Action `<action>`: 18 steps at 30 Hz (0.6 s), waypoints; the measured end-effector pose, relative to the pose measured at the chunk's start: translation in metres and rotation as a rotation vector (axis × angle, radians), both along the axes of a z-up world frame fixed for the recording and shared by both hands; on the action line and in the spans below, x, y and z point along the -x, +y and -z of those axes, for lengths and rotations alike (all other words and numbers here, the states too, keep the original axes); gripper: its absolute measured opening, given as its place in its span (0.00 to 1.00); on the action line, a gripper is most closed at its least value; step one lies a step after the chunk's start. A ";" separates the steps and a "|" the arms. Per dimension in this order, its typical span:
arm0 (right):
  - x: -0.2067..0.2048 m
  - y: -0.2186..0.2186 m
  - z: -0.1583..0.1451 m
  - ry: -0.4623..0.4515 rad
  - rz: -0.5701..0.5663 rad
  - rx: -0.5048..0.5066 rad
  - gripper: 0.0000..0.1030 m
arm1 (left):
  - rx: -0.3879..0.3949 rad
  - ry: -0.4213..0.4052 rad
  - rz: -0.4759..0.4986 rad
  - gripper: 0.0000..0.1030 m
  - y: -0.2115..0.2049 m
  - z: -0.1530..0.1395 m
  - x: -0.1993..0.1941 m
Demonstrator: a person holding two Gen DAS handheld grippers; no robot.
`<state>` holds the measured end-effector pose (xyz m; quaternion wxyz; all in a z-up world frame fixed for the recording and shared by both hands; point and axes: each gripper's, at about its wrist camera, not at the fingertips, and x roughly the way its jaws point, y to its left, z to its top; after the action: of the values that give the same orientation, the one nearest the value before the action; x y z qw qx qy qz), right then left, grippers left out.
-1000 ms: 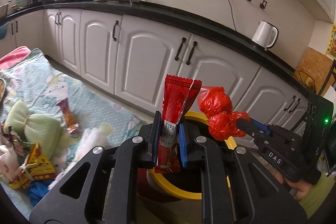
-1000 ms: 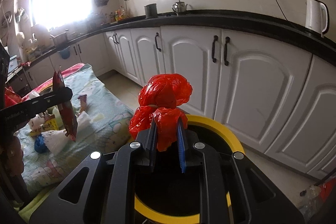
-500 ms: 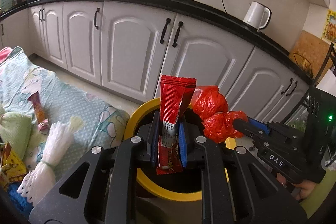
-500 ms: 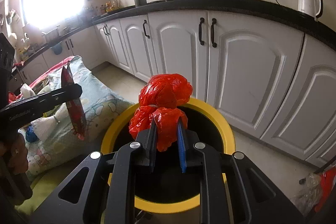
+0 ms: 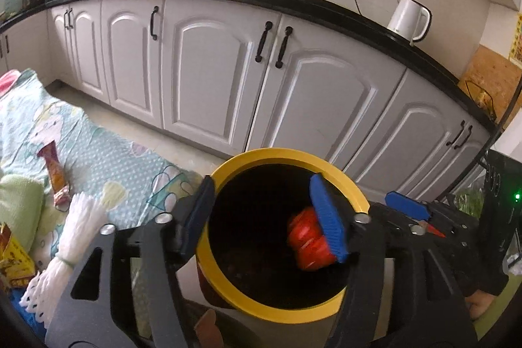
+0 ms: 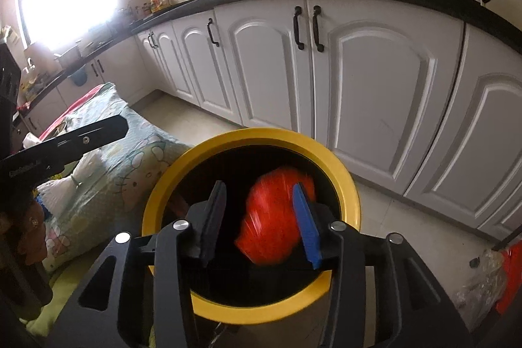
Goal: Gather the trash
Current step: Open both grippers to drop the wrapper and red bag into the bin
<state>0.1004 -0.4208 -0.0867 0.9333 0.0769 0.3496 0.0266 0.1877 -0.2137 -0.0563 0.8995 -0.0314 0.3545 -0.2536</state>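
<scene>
A bin with a yellow rim [image 5: 235,162] [image 6: 345,175] and a black inside stands below both grippers. My left gripper [image 5: 264,217] is open and empty over the bin mouth. My right gripper [image 6: 261,217] is open too; it also shows in the left wrist view [image 5: 407,207]. A blurred red plastic bag [image 6: 270,217] is falling between the right jaws into the bin, and it shows in the left wrist view [image 5: 306,247]. The red snack wrapper is not in view.
A table with a patterned cloth [image 5: 107,158] lies left of the bin, with an orange wrapper [image 5: 53,172], white string bundle [image 5: 75,237], green cloth [image 5: 16,211] and yellow packets [image 5: 13,260]. White cabinets [image 5: 293,106] run behind. More trash [image 6: 502,276] lies on the floor right.
Both grippers have opened over the bin. The red wrapper has left the left jaws and is gone from view. The red bag has left the right jaws and is dropping into the bin.
</scene>
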 end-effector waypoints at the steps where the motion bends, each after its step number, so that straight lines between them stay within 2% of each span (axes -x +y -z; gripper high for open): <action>1: 0.000 -0.001 0.000 -0.002 0.003 0.000 0.43 | 0.010 0.006 -0.009 0.59 0.003 0.000 0.000; 3: 0.001 -0.001 -0.002 -0.010 0.009 -0.006 0.48 | 0.019 0.008 -0.028 0.67 0.009 -0.001 0.000; 8: 0.002 0.002 -0.005 -0.031 -0.004 -0.001 0.52 | 0.041 -0.011 -0.088 0.83 0.028 -0.009 0.007; 12: 0.001 0.011 -0.012 -0.050 -0.027 0.006 0.55 | 0.036 -0.027 -0.144 0.89 0.047 -0.015 0.013; 18: 0.001 0.031 -0.026 -0.086 -0.074 0.021 0.60 | 0.027 -0.058 -0.221 0.89 0.075 -0.025 0.022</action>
<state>0.0996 -0.3893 -0.0611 0.9467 0.0528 0.3120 0.0607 0.1658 -0.1383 -0.0316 0.9313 -0.0750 0.3192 -0.1584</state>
